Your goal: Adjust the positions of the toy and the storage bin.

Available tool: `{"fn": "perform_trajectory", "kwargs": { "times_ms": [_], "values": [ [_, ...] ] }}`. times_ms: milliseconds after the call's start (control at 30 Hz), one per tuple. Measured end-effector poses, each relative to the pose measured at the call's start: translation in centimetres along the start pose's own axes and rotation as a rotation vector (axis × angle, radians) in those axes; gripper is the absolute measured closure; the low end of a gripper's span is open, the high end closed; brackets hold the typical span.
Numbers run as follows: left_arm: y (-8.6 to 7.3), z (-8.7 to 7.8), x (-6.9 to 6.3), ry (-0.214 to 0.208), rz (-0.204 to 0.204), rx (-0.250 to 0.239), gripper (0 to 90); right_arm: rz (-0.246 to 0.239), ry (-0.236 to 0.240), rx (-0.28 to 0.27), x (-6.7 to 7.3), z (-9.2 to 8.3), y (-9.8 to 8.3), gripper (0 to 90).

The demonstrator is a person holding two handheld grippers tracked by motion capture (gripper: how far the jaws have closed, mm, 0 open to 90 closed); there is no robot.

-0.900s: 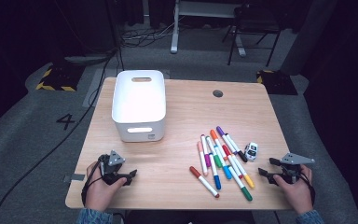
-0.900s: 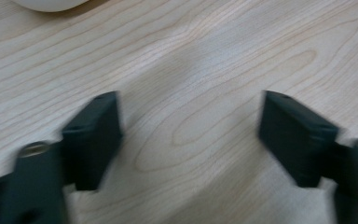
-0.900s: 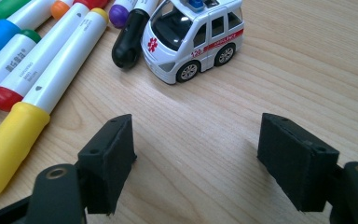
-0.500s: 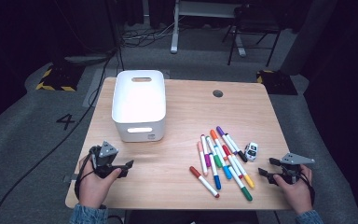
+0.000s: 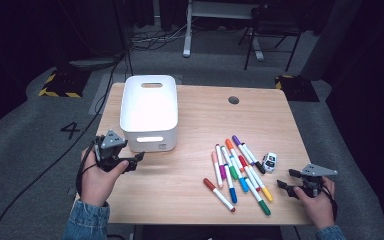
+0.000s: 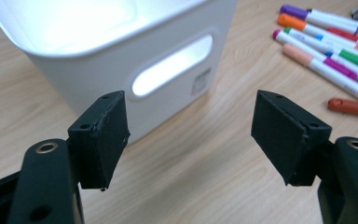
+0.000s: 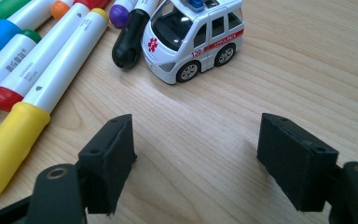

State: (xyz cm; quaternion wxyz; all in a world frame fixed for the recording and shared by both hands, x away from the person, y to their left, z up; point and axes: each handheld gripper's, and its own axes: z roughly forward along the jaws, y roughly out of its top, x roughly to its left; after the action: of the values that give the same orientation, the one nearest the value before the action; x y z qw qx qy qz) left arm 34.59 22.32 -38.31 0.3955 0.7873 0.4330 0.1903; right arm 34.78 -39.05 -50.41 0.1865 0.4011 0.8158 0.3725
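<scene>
Your left gripper (image 5: pixel 130 162) sits near the left edge of the wooden surface (image 5: pixel 190 180), just in front of the white bin (image 5: pixel 149 110), and points at its near wall. In the left gripper view its jaws stand apart with bare wood between them; they are released and grasp nothing. The bin's handle slot (image 6: pixel 172 65) glows just beyond the left jaw, and the bin is upright, close to the jaws but not touching them.

Your right gripper (image 5: pixel 286 181) rests at the right front corner of the surface, also released, with nothing between its jaws. In the right gripper view the toy ambulance (image 7: pixel 193 35) stands on its wheels just ahead of the jaws, white with a red stripe and a red cross on its hood, near but apart from them. A black-capped marker (image 7: pixel 130 39) lies touching or almost touching its front corner. Beside it lie a yellow-capped marker (image 7: pixel 42 93) and a red-capped marker (image 7: pixel 32 60), side by side.

From above, the markers (image 5: pixel 237 167) form a loose fan between your two hands, with one red-capped marker (image 5: pixel 219 194) lying a little apart on their left.
</scene>
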Motion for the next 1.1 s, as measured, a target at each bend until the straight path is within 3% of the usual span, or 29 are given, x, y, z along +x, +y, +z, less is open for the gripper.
{"fn": "perform_trajectory", "kwargs": {
  "times_ms": [167,333,533,600,767,867,967,1067,1100],
  "values": [
    [1.6,-0.3,1.3,0.039,-0.020,-0.052,28.3,-0.001,0.000,0.000,0.0,0.0,0.0,27.3],
    [3.1,0.0,2.8,0.069,-0.036,-0.071,28.9,-0.001,0.000,0.000,0.0,0.0,0.0,27.4],
    [3.8,0.7,4.6,0.109,-0.061,-0.113,30.2,-0.001,0.000,0.000,0.0,0.0,0.0,27.4],
    [3.9,1.1,5.1,0.133,-0.057,-0.104,30.6,-0.003,-0.001,0.001,0.0,0.0,0.0,27.4],
    [3.5,2.7,6.6,0.146,-0.062,-0.056,30.4,-0.001,0.000,0.000,0.0,0.0,0.0,27.4],
    [3.2,3.5,6.9,0.190,-0.044,-0.025,30.8,0.000,0.000,0.000,0.0,0.0,0.0,27.4],
    [3.1,4.4,7.2,0.124,-0.084,-0.042,33.2,0.000,0.000,0.000,0.0,0.0,0.0,27.3],
    [3.3,5.1,7.1,0.120,-0.066,-0.018,34.0,0.001,0.000,0.001,0.0,0.0,0.0,27.4],
    [3.3,5.2,7.1,0.110,-0.084,-0.023,31.6,0.000,0.000,0.000,0.0,0.0,0.0,27.4]
  ]
}}
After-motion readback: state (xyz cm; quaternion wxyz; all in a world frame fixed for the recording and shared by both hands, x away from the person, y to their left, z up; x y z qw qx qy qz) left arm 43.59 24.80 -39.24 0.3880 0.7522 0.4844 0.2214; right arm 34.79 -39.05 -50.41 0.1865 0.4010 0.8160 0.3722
